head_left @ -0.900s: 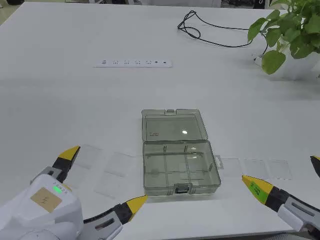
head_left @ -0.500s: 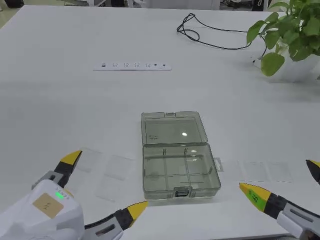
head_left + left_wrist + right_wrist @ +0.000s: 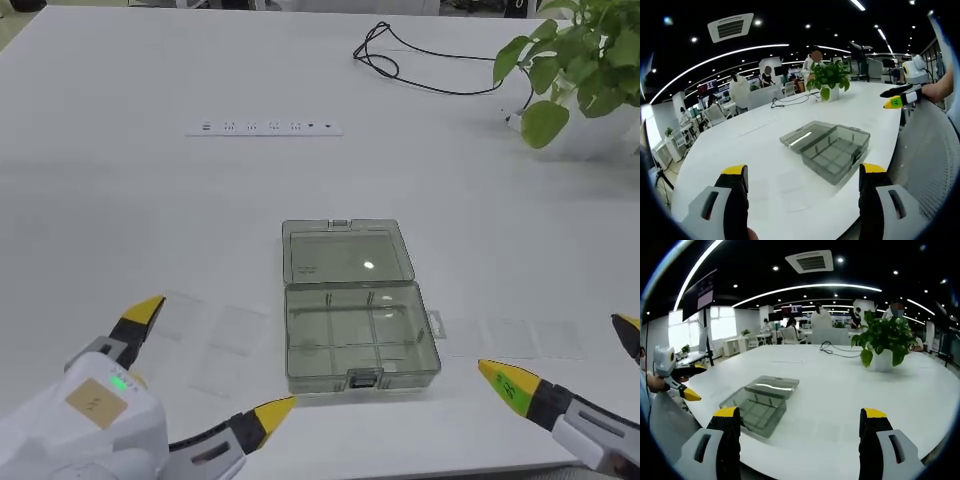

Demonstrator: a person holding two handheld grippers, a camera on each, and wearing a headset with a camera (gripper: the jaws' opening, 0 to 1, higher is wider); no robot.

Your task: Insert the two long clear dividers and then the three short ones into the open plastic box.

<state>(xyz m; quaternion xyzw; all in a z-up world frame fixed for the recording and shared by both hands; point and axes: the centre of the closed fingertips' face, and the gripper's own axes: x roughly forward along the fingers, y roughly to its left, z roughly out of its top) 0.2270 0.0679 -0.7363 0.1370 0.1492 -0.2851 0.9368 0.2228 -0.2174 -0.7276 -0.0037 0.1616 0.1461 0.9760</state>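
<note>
The box [image 3: 360, 318] sat open in the middle of the table [image 3: 120, 220], near your edge, with its lid [image 3: 347, 250] laid flat behind it. Faint lines crossed its base (slots or seated pieces, I couldn't tell). The left dividers [image 3: 236, 328] lay flat on the table beside it, and the right dividers [image 3: 512, 337] lay just off its other side, all nearly invisible on the white top. Which were long and which short was hard to read.

Your left gripper [image 3: 208, 360] hovered over the left dividers with its fingers [image 3: 145, 308] spread wide and holding nothing. Your right gripper [image 3: 565, 352] hung by the right ones, just as open and just as empty.

The likely trouble was the pickup. A thin sheet lying flat gives nothing to pinch, so it could skid ahead of you, or you could take a short one first. A stray push could also shift the light box. The power strip [image 3: 265, 127], cable [image 3: 420, 70] and plant [image 3: 575, 60] stood well clear.
</note>
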